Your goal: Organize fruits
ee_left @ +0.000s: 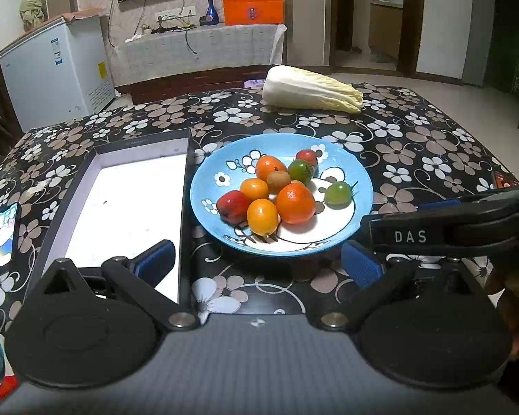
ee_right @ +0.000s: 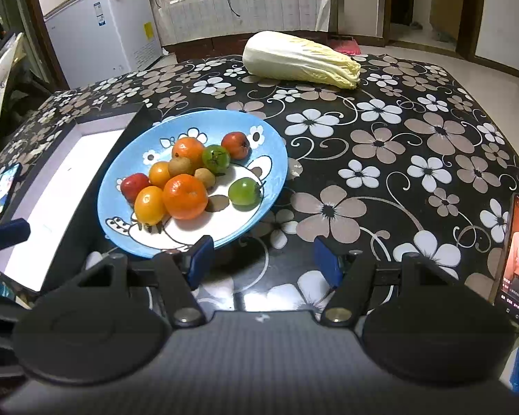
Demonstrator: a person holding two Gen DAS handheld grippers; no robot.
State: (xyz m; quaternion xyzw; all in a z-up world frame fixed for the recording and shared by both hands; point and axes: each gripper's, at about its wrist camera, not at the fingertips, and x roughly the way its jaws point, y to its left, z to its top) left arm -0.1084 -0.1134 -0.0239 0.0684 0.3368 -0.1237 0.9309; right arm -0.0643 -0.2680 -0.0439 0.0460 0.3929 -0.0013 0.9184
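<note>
1. While both views take in the blue plate (ee_left: pixel 361 186) of fruit, only the right wrist view shows a phone (ee_right: pixel 517 259) propped upright at the right of the plate, well apart from it.
2. Only the left wrist view shows the other tool's black body, marked DAS, right of the plate.
3. The left gripper (ee_left: pixel 259 263) hangs low before the plate, jaws spread and empty.
4. The right gripper (ee_right: pixel 263 259) sits likewise, spread, one pad (ee_right: pixel 199 259) just beside the plate's near rim.
5. Left of the plate lies an open box (ee_left: pixel 121 207), long axis running away from the grippers.
6. Behind the plate a cabbage (ee_left: pixel 309 90) lies sideways, leaves pointing right.
</note>
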